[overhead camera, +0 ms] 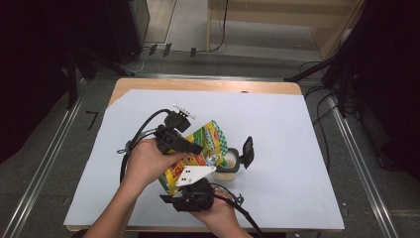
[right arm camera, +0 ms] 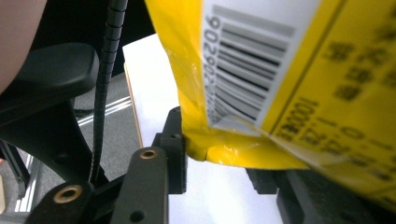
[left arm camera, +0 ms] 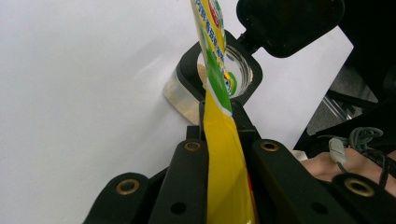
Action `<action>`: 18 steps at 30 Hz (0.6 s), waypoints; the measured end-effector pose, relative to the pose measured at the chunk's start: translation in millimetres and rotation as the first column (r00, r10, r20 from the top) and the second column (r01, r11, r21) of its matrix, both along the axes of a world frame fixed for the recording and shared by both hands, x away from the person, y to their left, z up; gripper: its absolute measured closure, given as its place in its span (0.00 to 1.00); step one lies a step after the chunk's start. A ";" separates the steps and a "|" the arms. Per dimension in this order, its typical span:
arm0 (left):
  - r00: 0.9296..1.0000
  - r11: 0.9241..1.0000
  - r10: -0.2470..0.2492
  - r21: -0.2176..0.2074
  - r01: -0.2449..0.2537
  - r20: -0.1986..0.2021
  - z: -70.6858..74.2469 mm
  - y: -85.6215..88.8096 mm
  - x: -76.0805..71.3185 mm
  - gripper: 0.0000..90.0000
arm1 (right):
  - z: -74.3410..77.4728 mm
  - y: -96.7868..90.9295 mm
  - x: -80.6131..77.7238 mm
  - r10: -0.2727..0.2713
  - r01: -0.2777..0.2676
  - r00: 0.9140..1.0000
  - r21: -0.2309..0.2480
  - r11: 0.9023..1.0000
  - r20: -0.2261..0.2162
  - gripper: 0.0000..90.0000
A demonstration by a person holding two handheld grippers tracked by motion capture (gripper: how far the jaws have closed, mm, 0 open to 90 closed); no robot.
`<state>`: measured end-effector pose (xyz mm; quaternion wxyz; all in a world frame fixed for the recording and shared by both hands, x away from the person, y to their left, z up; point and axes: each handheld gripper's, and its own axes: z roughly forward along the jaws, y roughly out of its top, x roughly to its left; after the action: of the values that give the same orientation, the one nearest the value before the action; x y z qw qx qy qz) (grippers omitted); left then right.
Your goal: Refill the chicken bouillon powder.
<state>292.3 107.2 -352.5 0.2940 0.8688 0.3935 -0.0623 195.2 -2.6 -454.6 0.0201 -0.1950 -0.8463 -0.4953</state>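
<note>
One yellow and green pouch (overhead camera: pixel 195 151) is held between the two tools, tilted with its open top over one clear container (overhead camera: pixel 229 167) that stands on the counter (overhead camera: pixel 277 129) just in front of the tools. On the pouch back, in the right gripper view, there is one white barcode label (right arm camera: pixel 252 60); the digits beside the bars read about "902206", but the first part is cut off and the black characters printed on the yellow side are too blurred to read. The front of the pouch has a green and white checked pattern with a small red mark near the top, and this brand name cannot be read. The left tool (overhead camera: pixel 198 148) is clamped on the thin edge of the pouch (left arm camera: pixel 224 154), with both black jaws pressed flat against it from the two sides. The right tool (overhead camera: pixel 193 196) grips the bottom corner of the pouch (right arm camera: pixel 219 149); its jaws stand at both sides of the folded yellow seam and close on it. The container (left arm camera: pixel 219 74) has a black square collar and one black lid (overhead camera: pixel 247 150), hinged and standing open at the far side from the left tool. A pale powder lies inside the container, directly under the pouch mouth. There are two hands, two tools, one pouch, one container and one white sheet that covers the counter.
</note>
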 end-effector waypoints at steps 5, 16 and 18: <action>1.000 0.999 0.012 -0.046 -0.013 -0.006 0.9 1.3 1.1 0.92 | 1.6 -1.5 0.4 0.000 0.000 1.000 0.015 1.000 -0.003 0.78; 1.000 0.997 -0.006 -0.074 0.007 0.019 7.4 5.9 -1.4 0.76 | 4.8 -7.4 4.3 -0.002 0.004 1.000 0.076 0.997 -0.029 0.78; 1.000 0.998 -0.001 -0.066 0.003 0.026 9.1 6.9 -2.0 0.76 | 4.9 -7.9 5.1 -0.003 0.005 1.000 0.077 0.997 -0.027 0.78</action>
<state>290.2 114.1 -343.4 0.3274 0.8598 0.3865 -0.0642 200.2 -10.5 -449.7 0.0381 -0.2025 -0.8257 -0.5251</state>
